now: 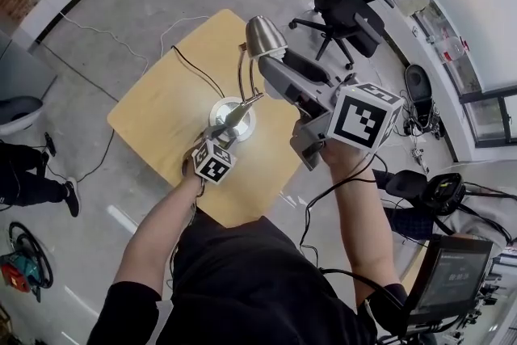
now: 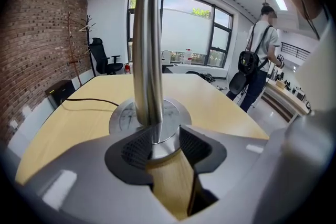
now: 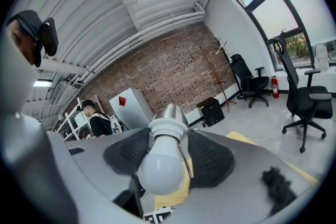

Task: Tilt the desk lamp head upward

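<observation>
The desk lamp's round base [image 1: 233,119] sits mid-table [image 1: 153,109]. The right gripper [image 3: 168,152] pinches the lamp head [image 1: 264,35], at one o'clock from the base, its bulb [image 3: 157,170] facing the gripper. The left gripper [image 2: 165,144] is spread around the stem [image 2: 147,50] just above the base, with one pad clear of it.

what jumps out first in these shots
The right claw is shut on the lamp head, its white bulb facing the camera. Lower down, the left claw stands open around the lamp's pole, just above its round base on the table.
</observation>
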`<state>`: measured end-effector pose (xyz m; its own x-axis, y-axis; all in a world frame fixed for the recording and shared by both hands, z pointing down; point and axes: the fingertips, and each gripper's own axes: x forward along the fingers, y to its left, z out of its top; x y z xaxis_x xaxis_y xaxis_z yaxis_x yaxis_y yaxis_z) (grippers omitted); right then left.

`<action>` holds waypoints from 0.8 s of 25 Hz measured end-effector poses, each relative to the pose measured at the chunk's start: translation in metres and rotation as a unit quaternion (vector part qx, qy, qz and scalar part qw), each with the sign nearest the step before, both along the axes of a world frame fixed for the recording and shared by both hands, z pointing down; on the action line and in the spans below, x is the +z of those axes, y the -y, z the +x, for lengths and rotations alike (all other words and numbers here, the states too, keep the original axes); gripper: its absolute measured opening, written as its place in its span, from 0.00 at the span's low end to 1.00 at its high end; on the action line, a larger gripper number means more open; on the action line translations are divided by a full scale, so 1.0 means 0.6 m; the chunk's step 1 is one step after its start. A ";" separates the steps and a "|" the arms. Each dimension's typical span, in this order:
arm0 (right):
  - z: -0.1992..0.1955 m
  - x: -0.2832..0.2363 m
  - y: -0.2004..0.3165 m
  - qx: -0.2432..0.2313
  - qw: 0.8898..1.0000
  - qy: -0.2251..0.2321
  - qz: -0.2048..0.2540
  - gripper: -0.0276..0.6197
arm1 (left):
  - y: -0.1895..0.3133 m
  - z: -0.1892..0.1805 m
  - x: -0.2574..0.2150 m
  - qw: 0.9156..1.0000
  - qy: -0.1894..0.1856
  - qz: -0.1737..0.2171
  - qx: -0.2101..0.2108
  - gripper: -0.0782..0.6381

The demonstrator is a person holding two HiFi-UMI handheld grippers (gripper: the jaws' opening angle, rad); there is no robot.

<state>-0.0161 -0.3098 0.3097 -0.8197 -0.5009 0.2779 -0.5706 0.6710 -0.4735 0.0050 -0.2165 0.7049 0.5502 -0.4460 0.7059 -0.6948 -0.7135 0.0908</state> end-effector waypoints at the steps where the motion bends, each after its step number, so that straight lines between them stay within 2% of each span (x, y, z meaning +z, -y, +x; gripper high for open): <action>1: 0.002 -0.001 -0.002 0.002 1.000 0.001 0.001 0.41 | 0.000 -0.004 -0.002 1.000 -0.003 -0.005 -0.008 0.35; 7: 0.019 -0.007 -0.020 0.008 1.000 0.010 0.020 0.41 | -0.012 -0.050 -0.021 0.999 -0.009 -0.003 -0.041 0.35; 11: 0.019 -0.013 -0.026 0.010 0.999 0.022 0.033 0.41 | -0.031 -0.090 -0.028 0.998 -0.015 -0.016 -0.065 0.35; 20: 0.025 -0.014 -0.027 0.018 0.997 -0.006 0.070 0.41 | -0.074 -0.095 -0.046 0.997 -0.026 -0.020 -0.070 0.35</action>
